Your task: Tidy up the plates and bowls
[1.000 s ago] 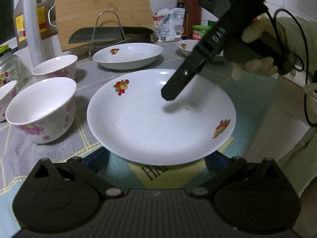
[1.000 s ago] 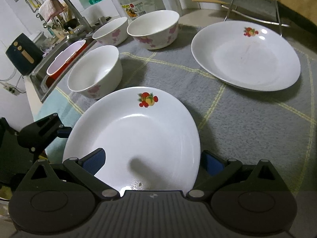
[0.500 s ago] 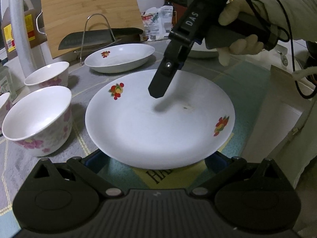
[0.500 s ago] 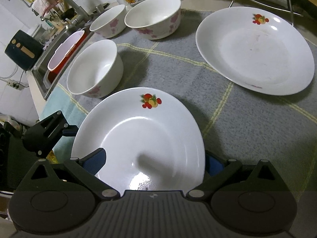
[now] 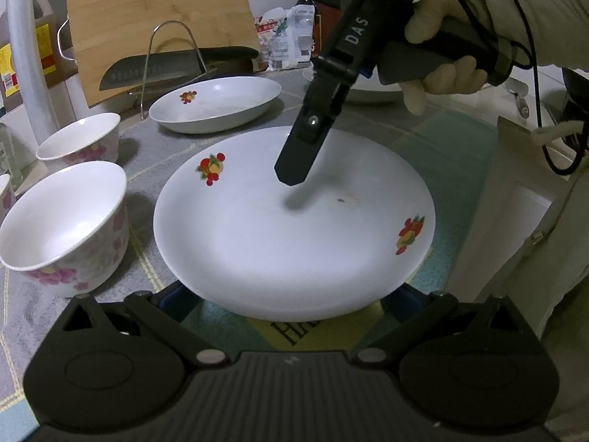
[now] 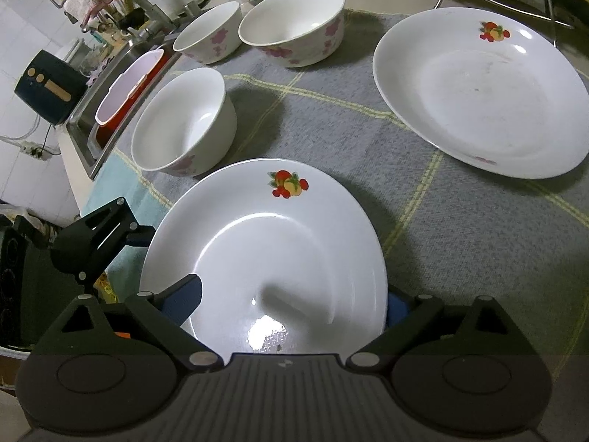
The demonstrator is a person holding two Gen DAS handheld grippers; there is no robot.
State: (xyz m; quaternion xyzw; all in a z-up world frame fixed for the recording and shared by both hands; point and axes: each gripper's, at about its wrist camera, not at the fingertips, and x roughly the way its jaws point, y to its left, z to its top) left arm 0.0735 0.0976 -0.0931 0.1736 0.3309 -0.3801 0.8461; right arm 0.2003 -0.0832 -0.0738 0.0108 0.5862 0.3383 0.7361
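Between the closing right gripper (image 6: pixel 291 300) fingers: near plate (image 6: pixel 265 250) rim, one finger above, not yet pinched. Left gripper (image 5: pixel 294 294) spread, straddling opposite rim.

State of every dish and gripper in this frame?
Near plate: empty, rim between the right gripper's fingers.
Far plate: empty, flat on the mat.
Near bowl: upright, empty.
Middle bowl: upright, empty.
Far bowl: upright, empty.
Right gripper: jaws closing, not yet pressing the plate.
Left gripper: open, tips hidden under the near plate.
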